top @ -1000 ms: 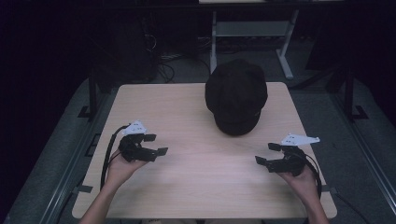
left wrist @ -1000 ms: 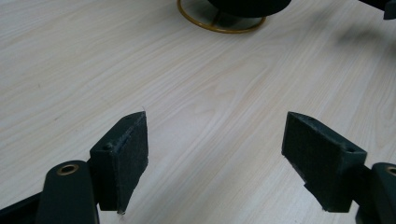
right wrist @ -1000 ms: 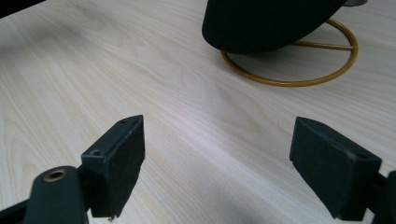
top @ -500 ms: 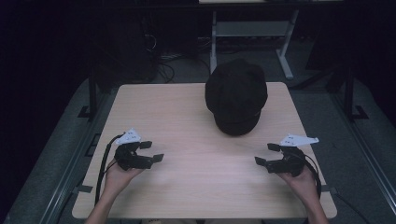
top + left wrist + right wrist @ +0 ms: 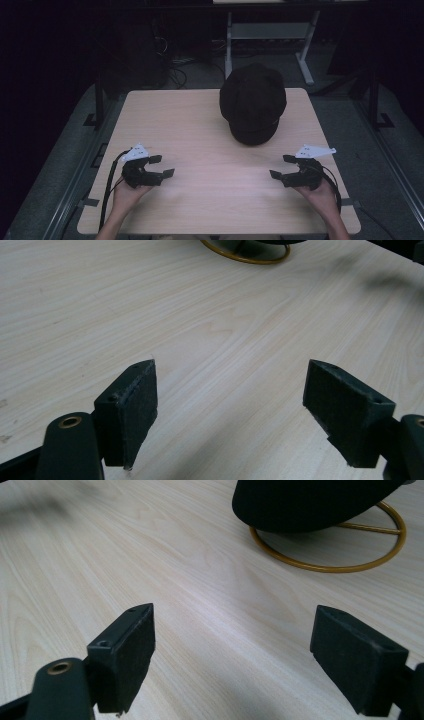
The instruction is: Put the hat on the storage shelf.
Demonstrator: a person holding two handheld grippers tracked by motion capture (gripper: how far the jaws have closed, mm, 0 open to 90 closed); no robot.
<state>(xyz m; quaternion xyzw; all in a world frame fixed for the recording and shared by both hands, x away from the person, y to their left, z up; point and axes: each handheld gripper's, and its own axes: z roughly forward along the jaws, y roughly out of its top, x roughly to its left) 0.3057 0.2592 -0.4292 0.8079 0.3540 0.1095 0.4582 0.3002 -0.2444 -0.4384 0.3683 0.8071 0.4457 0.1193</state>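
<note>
**Two spread grippers, one cap on a stand**

We see a light wooden table [image 5: 210, 130]. A black cap [image 5: 253, 102] sits at its far middle on a gold wire stand [image 5: 330, 555]. Our left gripper [image 5: 162, 167] and right gripper [image 5: 281, 167] rest near the front edge, well apart, jaws spread wide, holding nothing.

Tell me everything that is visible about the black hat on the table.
The black hat is a soft, rounded cap, cloth by its look, with a short brim facing the person. It sits upright on a thin gold wire stand, whose round base ring rests on the far middle of the wooden table, so the hat's edge hangs above the wood. Neither gripper touches it; both are nearer the person, jaws apart.
</note>
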